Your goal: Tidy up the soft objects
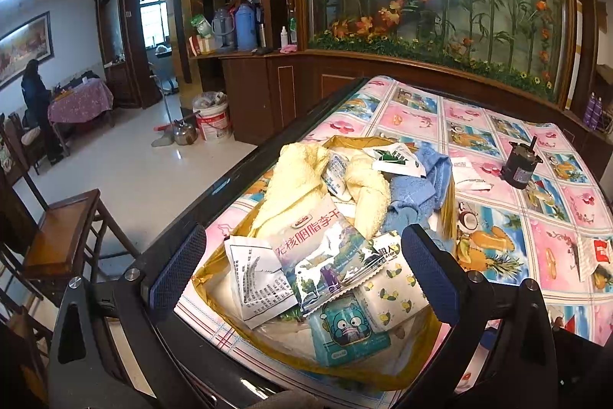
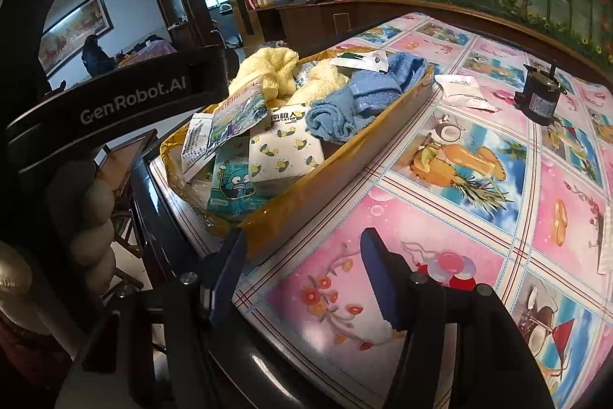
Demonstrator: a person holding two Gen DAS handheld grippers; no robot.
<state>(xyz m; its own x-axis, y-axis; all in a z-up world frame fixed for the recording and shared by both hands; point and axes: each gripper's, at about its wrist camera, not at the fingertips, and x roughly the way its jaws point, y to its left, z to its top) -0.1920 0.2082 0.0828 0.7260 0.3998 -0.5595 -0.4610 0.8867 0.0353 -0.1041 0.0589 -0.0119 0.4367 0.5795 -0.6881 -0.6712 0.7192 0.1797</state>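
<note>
A gold-taped cardboard box (image 1: pixel 446 206) sits at the table's left edge. It is piled with yellow towels (image 1: pixel 295 179), a blue towel (image 1: pixel 417 190), a plum snack packet (image 1: pixel 325 252), a lemon-print tissue pack (image 1: pixel 394 290) and a teal cartoon tissue pack (image 1: pixel 345 332). My left gripper (image 1: pixel 302 275) hovers open above the box's near end, and its fingers straddle the packets without touching them. My right gripper (image 2: pixel 306 275) stands open over the bare tablecloth, just right of the box's near corner (image 2: pixel 253 240), nothing between its fingers. A white packet (image 2: pixel 463 92) lies outside the box.
A black motor-like can (image 2: pixel 540 98) stands on the fruit-print tablecloth (image 2: pixel 459 202) at the far right. Another packet (image 1: pixel 594 255) lies at the right edge. A wooden chair (image 1: pixel 61 236) stands left of the table. A person (image 1: pixel 38 102) stands far off by another table.
</note>
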